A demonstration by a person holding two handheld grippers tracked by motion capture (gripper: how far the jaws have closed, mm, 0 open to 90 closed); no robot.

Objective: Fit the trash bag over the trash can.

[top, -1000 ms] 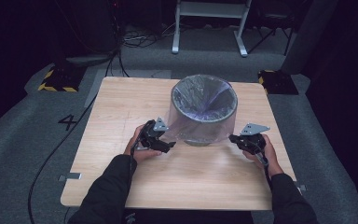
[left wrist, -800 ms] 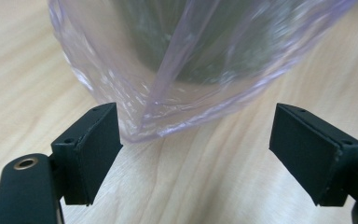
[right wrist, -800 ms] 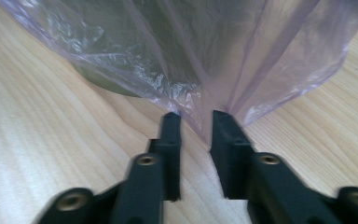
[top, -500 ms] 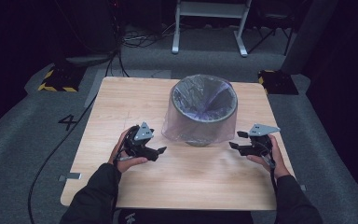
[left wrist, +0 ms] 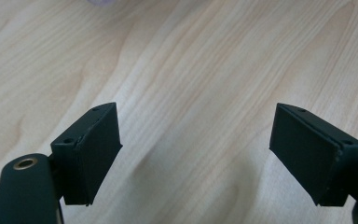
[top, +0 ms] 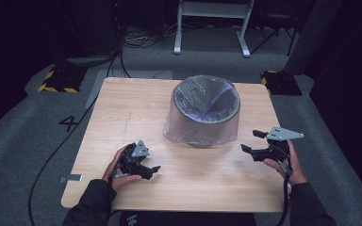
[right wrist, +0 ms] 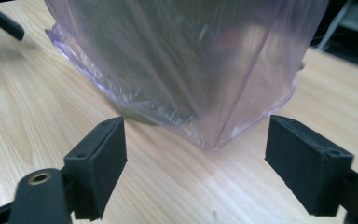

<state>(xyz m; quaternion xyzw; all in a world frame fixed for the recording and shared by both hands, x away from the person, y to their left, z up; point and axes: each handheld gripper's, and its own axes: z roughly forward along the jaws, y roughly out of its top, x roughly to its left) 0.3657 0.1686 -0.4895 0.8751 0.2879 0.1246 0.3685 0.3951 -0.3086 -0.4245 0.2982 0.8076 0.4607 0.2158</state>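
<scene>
Both tongs spread, nothing between jaws: left gripper (top: 153, 168) over bare table (top: 122, 108), right gripper (top: 250, 141) just opened beside the bag (top: 179, 127); bag-lined bin (top: 207, 110) stands upright mid-table between them, right hand (top: 287, 162) nearer.

A square light-wood table (top: 122, 117) with rounded corners stands on grey carpet floor (top: 23, 136). On its far middle sits a round grey waste bin lined with a translucent purple plastic bag (top: 206, 113), the bag's loose skirt draping down onto the tabletop around the bin's base.
</scene>
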